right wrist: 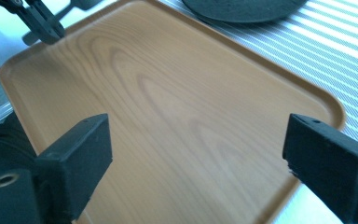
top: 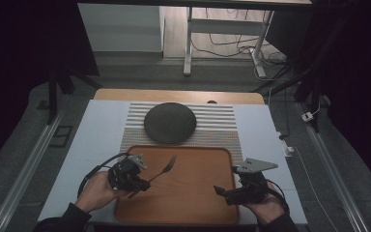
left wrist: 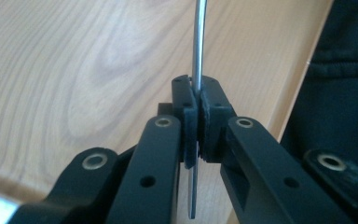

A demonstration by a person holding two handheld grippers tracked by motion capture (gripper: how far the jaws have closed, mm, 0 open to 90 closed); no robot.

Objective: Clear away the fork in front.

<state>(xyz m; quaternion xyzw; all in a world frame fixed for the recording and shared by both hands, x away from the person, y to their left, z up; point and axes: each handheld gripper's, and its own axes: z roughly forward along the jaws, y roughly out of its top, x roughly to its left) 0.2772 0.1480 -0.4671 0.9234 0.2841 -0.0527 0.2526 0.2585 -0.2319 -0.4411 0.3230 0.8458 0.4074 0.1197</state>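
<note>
A: What are the left tongs (top: pixel 142 184) doing?

B: They are squeezed tight on a fork (top: pixel 163 170). In the left gripper view the thin metal handle (left wrist: pixel 198 42) sticks up from between the two black pads (left wrist: pixel 189 114). Its prongs point up and away from the tongs, over the wooden tray (top: pixel 188 198).

A: Is the fork lying on the tray?

B: I think it is lifted a bit, but I cannot tell for sure. The tongs have it, that part is plain.

A: And past the left tongs?

B: A dark round plate (top: pixel 169 122) sits on a striped mat (top: pixel 222 128), farther off, beyond the tray. The mat lies on the pale worktop (top: pixel 96 130).

A: Now the right tongs (top: pixel 221 192)?

B: They are wide open and hold nothing. In the right gripper view only bare tray (right wrist: pixel 177 107) shows between the two pads, and the plate (right wrist: pixel 242 9) is far ahead of them. They sit low at the right side of the tray, pointing toward the left tongs.

A: So how much is done?

B: Picking up the fork looks done. Putting it down somewhere is left, maybe by the plate, but that is my guess.
</note>
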